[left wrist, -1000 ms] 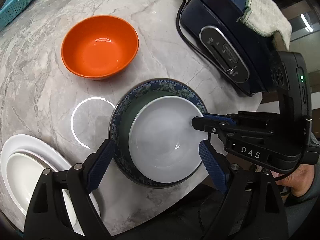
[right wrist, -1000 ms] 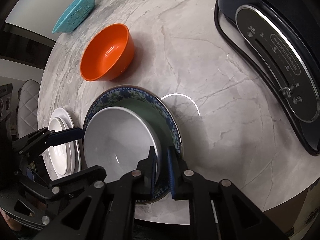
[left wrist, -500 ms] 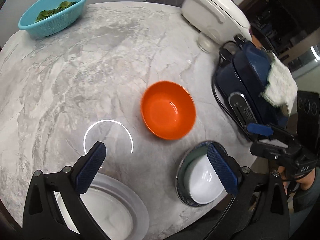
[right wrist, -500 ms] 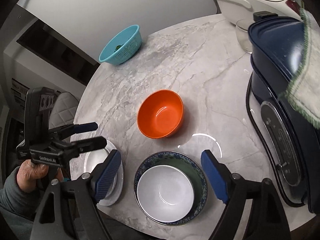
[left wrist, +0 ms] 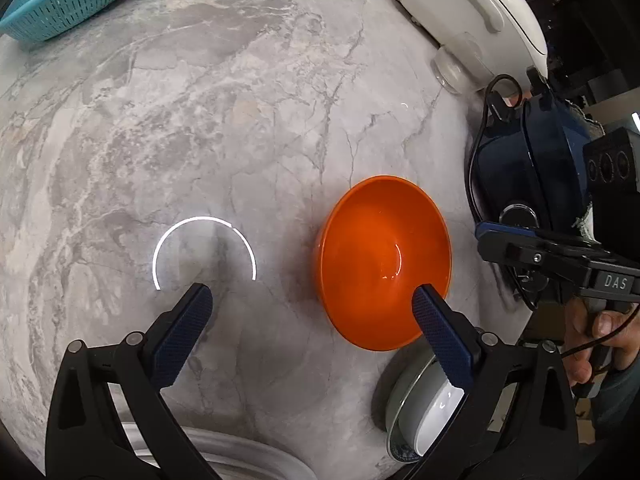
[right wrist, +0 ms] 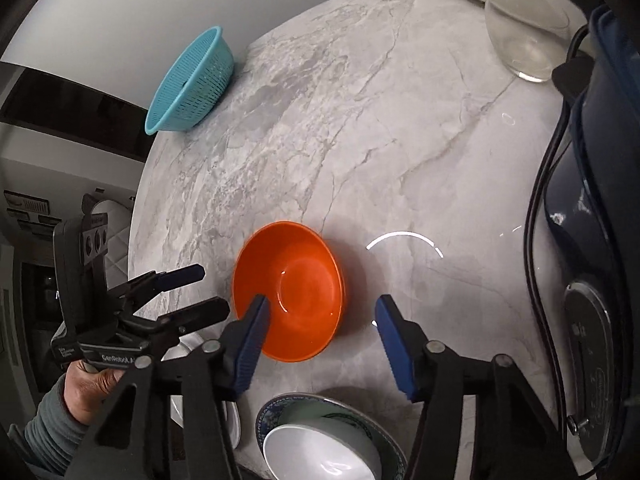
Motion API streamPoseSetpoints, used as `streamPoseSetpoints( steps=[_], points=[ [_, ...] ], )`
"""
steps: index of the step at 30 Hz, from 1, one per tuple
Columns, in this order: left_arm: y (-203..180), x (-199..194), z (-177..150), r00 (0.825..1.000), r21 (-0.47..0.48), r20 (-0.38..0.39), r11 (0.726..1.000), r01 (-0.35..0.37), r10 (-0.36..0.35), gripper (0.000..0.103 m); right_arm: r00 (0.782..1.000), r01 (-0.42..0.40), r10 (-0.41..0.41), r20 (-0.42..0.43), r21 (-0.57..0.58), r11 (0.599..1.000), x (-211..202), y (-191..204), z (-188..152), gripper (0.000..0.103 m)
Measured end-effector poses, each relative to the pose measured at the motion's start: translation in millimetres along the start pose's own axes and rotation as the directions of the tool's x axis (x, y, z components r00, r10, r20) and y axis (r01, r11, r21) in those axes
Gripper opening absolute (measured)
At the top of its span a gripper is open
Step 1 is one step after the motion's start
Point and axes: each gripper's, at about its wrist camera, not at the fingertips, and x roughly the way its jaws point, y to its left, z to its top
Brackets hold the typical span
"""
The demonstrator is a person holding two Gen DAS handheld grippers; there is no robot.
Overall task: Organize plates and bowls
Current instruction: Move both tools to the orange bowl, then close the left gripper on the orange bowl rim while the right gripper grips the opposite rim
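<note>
Hovering over the marble table (right wrist: 360, 120), both grippers empty. Nearest the right wrist camera: white bowl (right wrist: 320, 456) nested in the blue-patterned plate (right wrist: 384, 436), at the table's near edge, nothing gripping it. In the left wrist view the same white bowl (left wrist: 432, 412) and patterned plate (left wrist: 400, 446) sit bottom right, partly behind the gripper's right finger. Stack of white plates (left wrist: 248, 456) at the bottom edge of the left view, mostly hidden by the gripper frame; only a sliver of it (right wrist: 188, 344) shows in the right view.

Right gripper (right wrist: 320, 312): jaws about half spread, have just been closing, nothing between the pads. Left pad overlaps the orange bowl's (right wrist: 290, 292) near rim in the picture; contact cannot be confirmed. Right pad sits over bare marble, apart from the bowl.

Left gripper (left wrist: 312, 300): jaws spread wide, nothing held. Bare table between the fingers; the orange bowl (left wrist: 384, 260) lies behind the right finger, upright, empty, just beyond the patterned plate.

A hand (right wrist: 92, 384) grips the left tool's handle; another hand (left wrist: 592, 336) holds the right tool.

Further back: dark blue appliance (right wrist: 592, 200) with black cord along the right side, clear glass (right wrist: 524, 32) beyond it, white appliance (left wrist: 472, 12) behind that. Teal colander (right wrist: 192, 84) at the far left edge of the table.
</note>
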Motion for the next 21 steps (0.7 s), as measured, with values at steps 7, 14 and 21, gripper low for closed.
streamPoseSetpoints(
  steps=[7, 14, 21],
  points=[
    [2, 21, 4, 0.999, -0.009, -0.042, 1.000, 0.008, -0.009, 0.071, 0.997, -0.024, 0.025, -0.067, 0.011, 1.000, 31, -9, 8, 0.049],
    [2, 34, 8, 0.998, -0.023, -0.064, 0.999, 0.023, -0.024, 0.062, 0.993, -0.029, 0.034, -0.109, 0.042, 0.999, 43, -23, 5, 0.049],
    [0, 39, 12, 0.996, -0.028, -0.072, 0.999, 0.044, -0.046, 0.032, 0.992, -0.028, 0.034, -0.125, 0.050, 0.998, 53, -26, 7, 0.044]
  ],
)
